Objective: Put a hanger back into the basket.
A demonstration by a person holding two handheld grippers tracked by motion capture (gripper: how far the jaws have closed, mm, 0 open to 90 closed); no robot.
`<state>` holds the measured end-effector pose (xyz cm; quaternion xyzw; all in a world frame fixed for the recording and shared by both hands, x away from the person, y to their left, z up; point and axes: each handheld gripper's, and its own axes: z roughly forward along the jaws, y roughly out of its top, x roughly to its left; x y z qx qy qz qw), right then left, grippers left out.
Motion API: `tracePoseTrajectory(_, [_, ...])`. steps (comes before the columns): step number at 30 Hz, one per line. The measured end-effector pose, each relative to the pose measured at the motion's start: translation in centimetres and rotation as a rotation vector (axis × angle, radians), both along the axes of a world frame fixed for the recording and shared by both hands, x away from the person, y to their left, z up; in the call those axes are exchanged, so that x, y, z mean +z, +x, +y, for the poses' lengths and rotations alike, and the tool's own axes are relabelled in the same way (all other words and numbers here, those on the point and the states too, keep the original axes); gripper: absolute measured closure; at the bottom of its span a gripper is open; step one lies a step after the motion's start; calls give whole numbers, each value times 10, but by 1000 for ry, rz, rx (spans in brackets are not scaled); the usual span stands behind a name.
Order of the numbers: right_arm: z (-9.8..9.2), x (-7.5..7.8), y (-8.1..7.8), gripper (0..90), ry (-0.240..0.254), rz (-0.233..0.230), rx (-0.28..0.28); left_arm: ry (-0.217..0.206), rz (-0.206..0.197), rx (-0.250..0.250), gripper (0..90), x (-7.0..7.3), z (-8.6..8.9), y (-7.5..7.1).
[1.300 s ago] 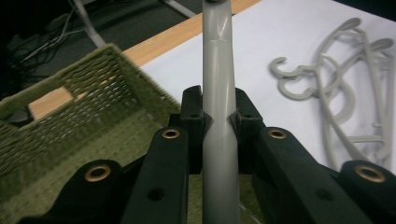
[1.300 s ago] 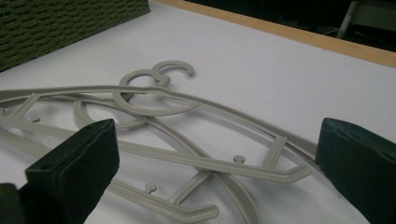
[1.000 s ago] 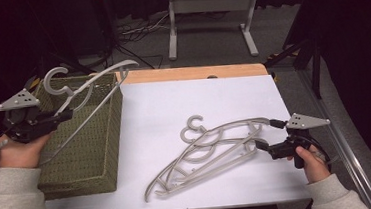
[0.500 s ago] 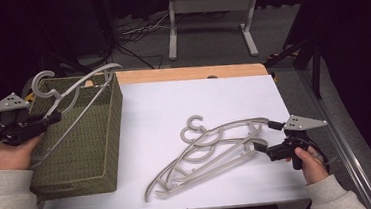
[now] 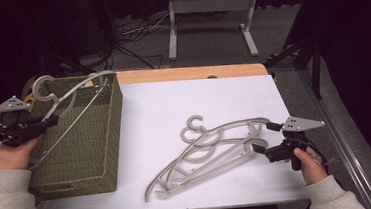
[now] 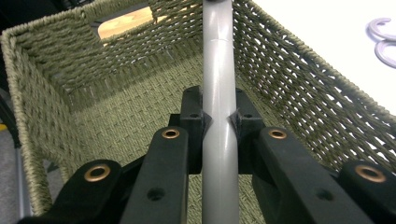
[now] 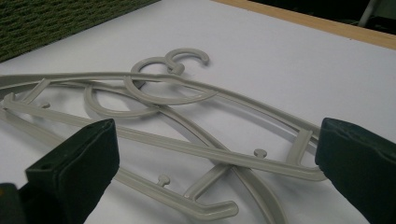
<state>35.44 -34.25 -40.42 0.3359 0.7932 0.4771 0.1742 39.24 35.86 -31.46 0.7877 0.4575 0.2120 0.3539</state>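
My left gripper (image 5: pixel 48 122) is shut on a bar of a grey plastic hanger (image 5: pixel 74 90), which slants over the green woven basket (image 5: pixel 74 178) with its hook past the basket's far left corner. In the left gripper view the pads (image 6: pixel 194 116) pinch that grey bar (image 6: pixel 217 70) above the basket's inside (image 6: pixel 289 70). Two more grey hangers (image 5: pixel 212 147) lie crossed on the white table (image 5: pixel 173 100). My right gripper (image 5: pixel 264 137) stands open at their right end. In the right gripper view, the open gripper (image 7: pixel 217 158) frames the crossed hangers (image 7: pixel 187 144) lying on the table.
The basket takes up the table's left side. A wooden strip (image 5: pixel 191 73) runs along the far edge. Behind the table stand a metal frame (image 5: pixel 206 12) and cables on the floor. A rail (image 5: pixel 337 142) borders the right edge.
My left hand has carried its hanger leftward and down, so it now lies lower over the basket. The right hand and the two hangers on the table have stayed put.
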Motion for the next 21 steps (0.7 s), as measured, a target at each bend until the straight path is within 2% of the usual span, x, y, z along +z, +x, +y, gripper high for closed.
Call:
tracePoseTrajectory(7, [0,-1,0,1,0,2,5,6,10,23,795,-3,8,-2])
tracePoseTrajectory(15, [2,-3,0,3,-1,5,12,29,56,4,794,-19,5,5])
tracePoseTrajectory(21, [2,-3,0,3,0,7,13,21,79,11,792,-29,7,8])
